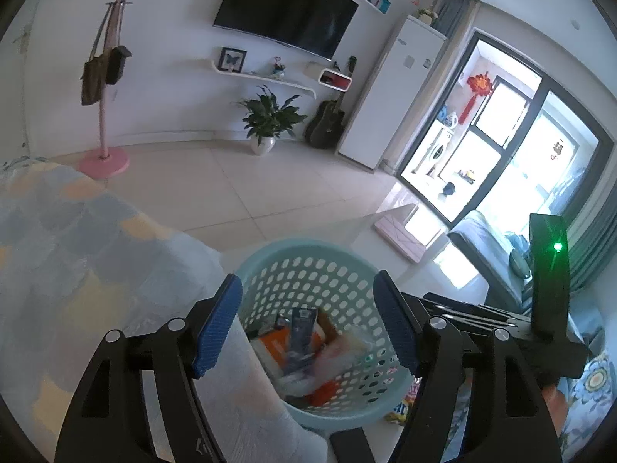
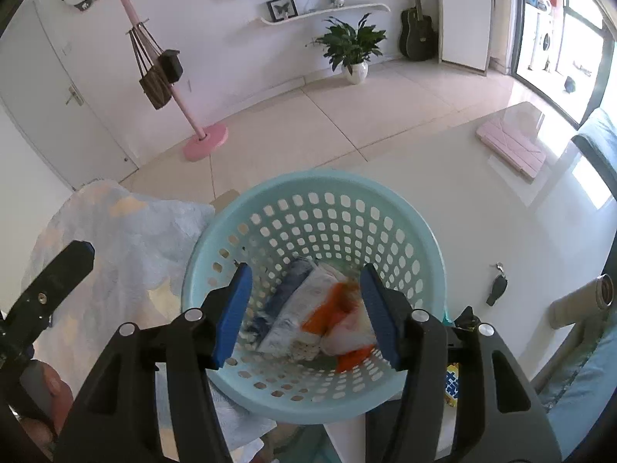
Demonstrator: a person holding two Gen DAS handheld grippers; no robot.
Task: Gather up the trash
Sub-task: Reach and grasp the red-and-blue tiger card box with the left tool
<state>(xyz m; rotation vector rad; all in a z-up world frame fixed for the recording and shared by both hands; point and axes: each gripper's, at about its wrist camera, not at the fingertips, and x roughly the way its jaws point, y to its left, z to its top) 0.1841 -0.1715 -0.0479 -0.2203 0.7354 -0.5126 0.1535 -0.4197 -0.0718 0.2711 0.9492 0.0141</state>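
The pale blue perforated basket [image 2: 314,293] stands at the near edge of the white table [image 2: 482,223], directly below both of my grippers, and it contains the trash [image 2: 308,308]: crumpled wrappers in white, orange and dark blue. Printing is present on the wrappers, but motion blur leaves no word or brand legible. My right gripper [image 2: 306,314] hangs over the basket mouth with its blue pads apart and nothing between them; my left gripper [image 1: 306,328] is likewise spread and empty above the basket. A patterned snack packet [image 2: 452,384] lies just beside the basket on its right; its lettering appears blue on yellow, though I cannot read it. A car key [image 2: 496,287] and a pink folded case [image 2: 513,146] rest farther out on the table. A pastel patchwork blanket [image 2: 127,239] borders the basket on the left. Beyond, the floor is pale tile, with a pink coat stand [image 2: 204,139] carrying bags, a potted plant [image 2: 353,48], a guitar [image 2: 418,32] and a wall-mounted television [image 1: 285,11].
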